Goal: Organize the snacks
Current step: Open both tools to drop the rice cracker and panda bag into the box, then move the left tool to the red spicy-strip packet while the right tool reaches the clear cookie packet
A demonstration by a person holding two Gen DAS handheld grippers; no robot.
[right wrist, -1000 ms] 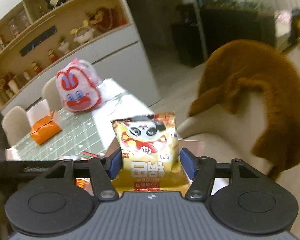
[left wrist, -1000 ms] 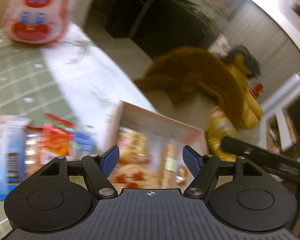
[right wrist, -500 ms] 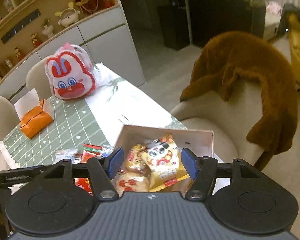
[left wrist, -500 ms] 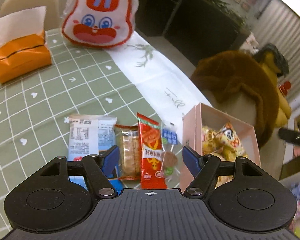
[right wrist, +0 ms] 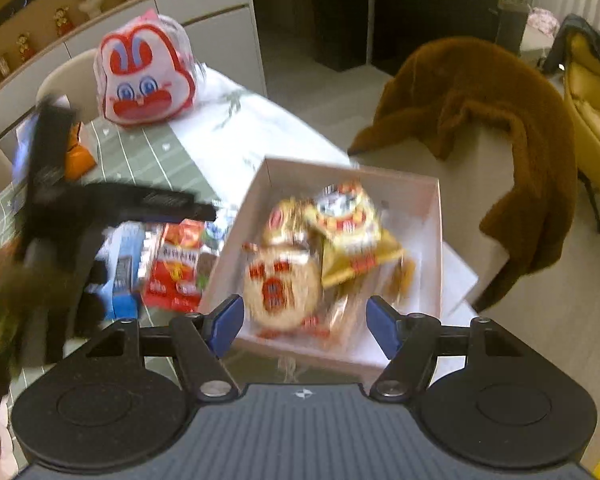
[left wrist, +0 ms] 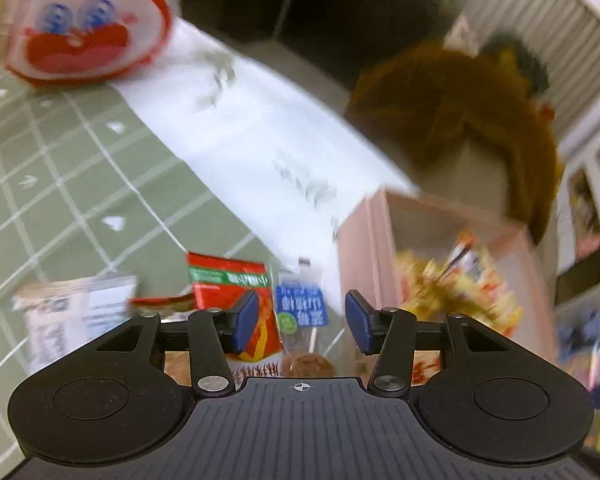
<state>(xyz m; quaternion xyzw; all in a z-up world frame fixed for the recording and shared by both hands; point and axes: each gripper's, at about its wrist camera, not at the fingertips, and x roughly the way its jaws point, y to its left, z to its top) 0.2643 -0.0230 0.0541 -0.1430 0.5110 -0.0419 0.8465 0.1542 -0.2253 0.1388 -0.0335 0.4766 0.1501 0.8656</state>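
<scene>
Left gripper (left wrist: 300, 322) closing over the small blue lollipop packet (left wrist: 302, 310), nothing pinched yet, just beside the pink box (right wrist: 432, 216) by the table's edge. Right gripper (right wrist: 302, 322) opening, empty. Probably needs lowering, then a pinch.

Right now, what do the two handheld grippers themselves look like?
Both look alike: the left gripper and right gripper have a dark grey ribbed body with a small crosshair mark, two round black discs, black linkage arms with silver rivets, and blue pads on the fingertips. No cables show.
</scene>
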